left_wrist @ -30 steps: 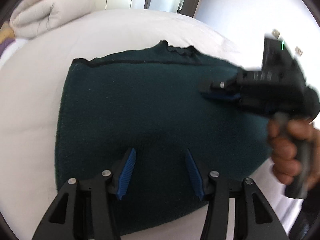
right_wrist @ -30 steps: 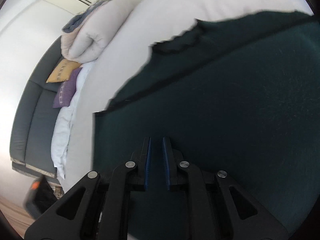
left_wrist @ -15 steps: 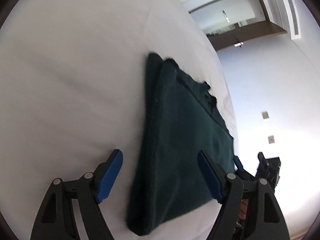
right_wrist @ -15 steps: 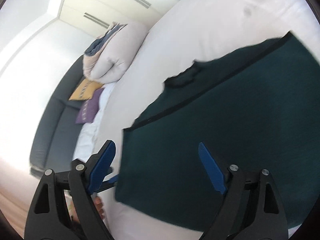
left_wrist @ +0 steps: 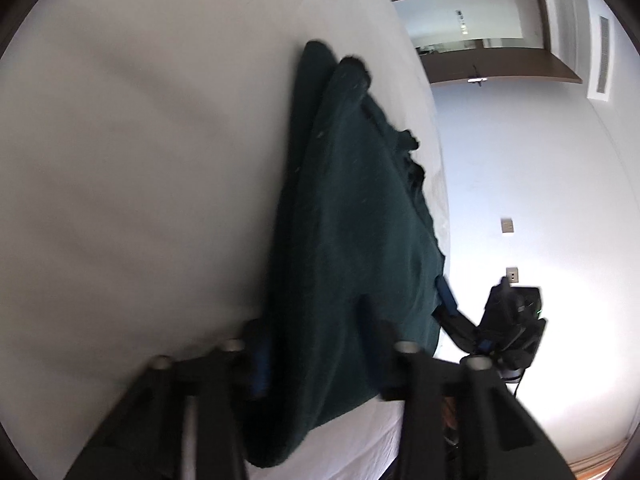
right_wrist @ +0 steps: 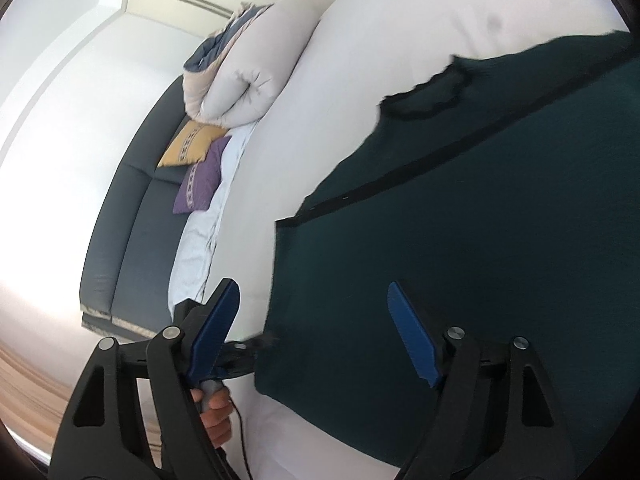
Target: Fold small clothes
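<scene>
A dark green folded garment (left_wrist: pixel 352 216) lies flat on a white bed (left_wrist: pixel 140 140); it also shows in the right wrist view (right_wrist: pixel 480 220). My left gripper (left_wrist: pixel 316 344) is at the garment's near edge with one finger (left_wrist: pixel 260 364) under the left fold and the other on top; the view is blurred. My right gripper (right_wrist: pixel 316 336) is open wide, its fingers (right_wrist: pixel 412 344) straddling the garment's near corner without holding it. The right gripper also shows at the garment's right edge in the left wrist view (left_wrist: pixel 472 320).
A rolled beige duvet (right_wrist: pixel 244 76) and yellow and purple cushions (right_wrist: pixel 196 164) lie at the bed's far end beside a dark sofa (right_wrist: pixel 132 216). A doorway (left_wrist: pixel 480 36) and a white wall with sockets are beyond the bed. The wooden floor (right_wrist: pixel 32 384) shows below.
My left gripper has swung to the garment's left side and closed in over its edge. My right gripper has opened wide and drawn back toward the near corner.
</scene>
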`<state>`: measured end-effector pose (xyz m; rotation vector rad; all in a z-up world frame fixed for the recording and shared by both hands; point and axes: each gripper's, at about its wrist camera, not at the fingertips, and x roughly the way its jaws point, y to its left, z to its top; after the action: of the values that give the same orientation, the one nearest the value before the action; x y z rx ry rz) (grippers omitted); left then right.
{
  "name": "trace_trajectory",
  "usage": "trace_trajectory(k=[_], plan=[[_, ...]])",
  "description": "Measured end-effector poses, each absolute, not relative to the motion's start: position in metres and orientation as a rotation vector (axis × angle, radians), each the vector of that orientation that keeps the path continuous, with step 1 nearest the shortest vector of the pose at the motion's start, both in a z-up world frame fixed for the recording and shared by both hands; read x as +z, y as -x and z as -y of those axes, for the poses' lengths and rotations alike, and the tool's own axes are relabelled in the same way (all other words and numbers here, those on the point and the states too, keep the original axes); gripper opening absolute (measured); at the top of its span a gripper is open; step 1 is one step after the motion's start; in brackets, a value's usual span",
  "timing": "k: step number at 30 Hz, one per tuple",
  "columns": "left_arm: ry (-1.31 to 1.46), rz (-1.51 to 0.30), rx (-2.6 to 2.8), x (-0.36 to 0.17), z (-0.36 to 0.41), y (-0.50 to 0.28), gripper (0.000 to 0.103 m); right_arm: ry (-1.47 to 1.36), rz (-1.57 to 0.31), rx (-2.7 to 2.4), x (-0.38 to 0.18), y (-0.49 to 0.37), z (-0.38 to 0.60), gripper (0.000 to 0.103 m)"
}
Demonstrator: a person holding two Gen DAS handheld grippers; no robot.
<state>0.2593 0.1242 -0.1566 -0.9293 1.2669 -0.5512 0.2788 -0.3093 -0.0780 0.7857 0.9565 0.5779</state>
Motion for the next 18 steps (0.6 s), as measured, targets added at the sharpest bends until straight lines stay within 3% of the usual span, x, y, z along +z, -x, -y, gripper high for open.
trace_trajectory(k=[1,2,8,12,18], plan=[[0.921,-1.274,-0.553,-0.157,-0.12,-0.259,0.017,-0.781,-0.966,0.588,-0.076,-0.282,0.304,0.076],[0.912,-1.273,-0.552,-0.156,-0.118,-0.259,0.014,-0.773,-0.976,0.599,-0.074,-0.286,0.299,0.076],[0.906,-1.239,-0.566,-0.149,-0.118,-0.258,0.012,-0.745,-1.047,0.675,-0.073,-0.313,0.262,0.076],[0.934,-1.207,-0.601,-0.142,-0.12,-0.258,0.012,-0.773,-1.129,0.65,-0.112,-0.338,0.25,0.075],[0.904,-1.114,-0.673,-0.102,-0.106,-0.263,0.012,-0.846,-1.106,0.695,-0.119,-0.344,0.263,0.073]])
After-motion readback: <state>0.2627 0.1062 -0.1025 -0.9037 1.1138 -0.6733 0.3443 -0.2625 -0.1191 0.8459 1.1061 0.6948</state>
